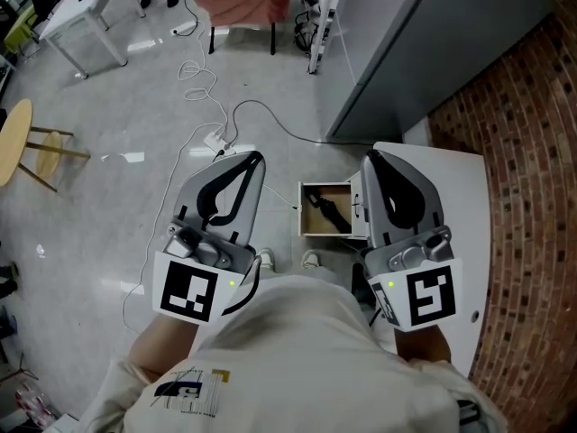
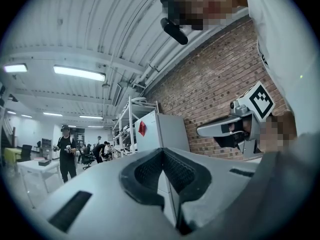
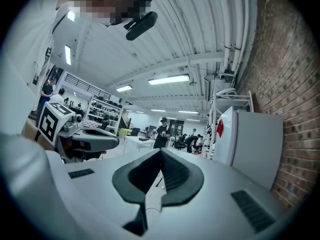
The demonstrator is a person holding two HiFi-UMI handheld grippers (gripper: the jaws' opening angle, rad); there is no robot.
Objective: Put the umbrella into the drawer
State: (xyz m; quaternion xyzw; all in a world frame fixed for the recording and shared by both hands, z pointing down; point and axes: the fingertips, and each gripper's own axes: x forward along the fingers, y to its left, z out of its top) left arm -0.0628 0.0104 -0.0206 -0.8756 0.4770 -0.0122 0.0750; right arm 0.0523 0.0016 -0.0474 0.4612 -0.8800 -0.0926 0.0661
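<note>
Head view: open drawer [image 1: 311, 228] at white table [image 1: 464, 206] edge; dark shape inside, probably umbrella [image 1: 332, 211]. Left tongs [image 1: 253, 160] and right tongs [image 1: 372, 159] level, flanking drawer.
Left gripper view: tongs pressed together, empty.
Right gripper view: tongs pressed together, empty.

Head camera above drawer [image 1: 325, 232]; gripper cameras level

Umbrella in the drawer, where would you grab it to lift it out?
Probably around its middle, from straight above: the black umbrella lies slanted in the open drawer, whose walls block the sides. Pinch across its narrow width.
</note>
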